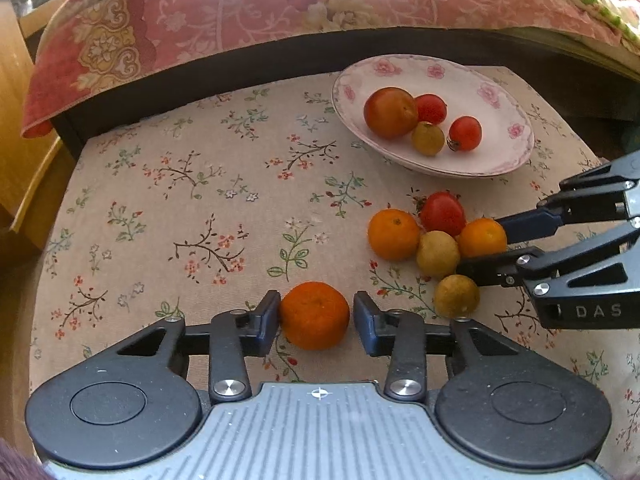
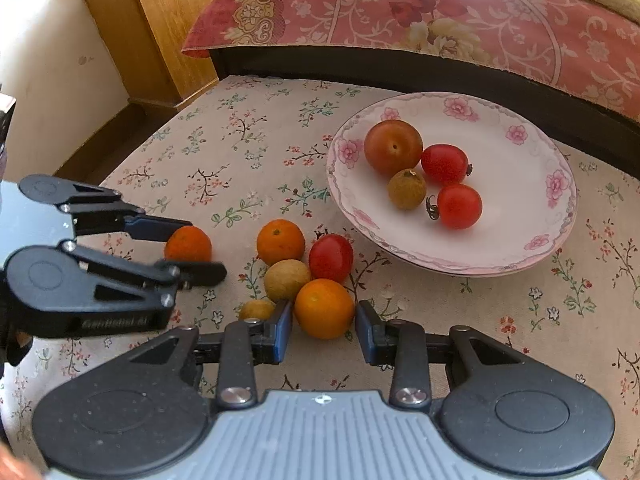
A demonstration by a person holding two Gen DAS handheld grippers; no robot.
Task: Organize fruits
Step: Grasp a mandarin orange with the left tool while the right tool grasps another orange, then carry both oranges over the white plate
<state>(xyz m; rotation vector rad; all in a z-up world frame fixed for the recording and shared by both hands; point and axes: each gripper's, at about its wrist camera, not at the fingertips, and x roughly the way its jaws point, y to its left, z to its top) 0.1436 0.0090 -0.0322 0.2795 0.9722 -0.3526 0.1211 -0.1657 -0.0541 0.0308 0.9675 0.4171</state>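
A white floral plate (image 1: 504, 120) (image 2: 532, 216) holds a large red-orange fruit (image 1: 390, 112), two red tomatoes and a small brownish fruit. On the cloth, my left gripper (image 1: 316, 322) is open around a dark orange mandarin (image 1: 314, 316); its left pad touches it, the right stands apart. This mandarin also shows in the right wrist view (image 2: 188, 243). My right gripper (image 2: 323, 330) is open around an orange mandarin (image 2: 324, 308) (image 1: 482, 237). Beside it lie another mandarin (image 2: 280, 241), a red tomato (image 2: 331, 257) and two brownish fruits (image 2: 286, 279) (image 2: 256, 309).
The flowered tablecloth (image 1: 200, 208) covers the table. A bed with a red patterned cover (image 1: 240, 12) runs along the far edge. A wooden cabinet (image 2: 160, 28) stands at the far left.
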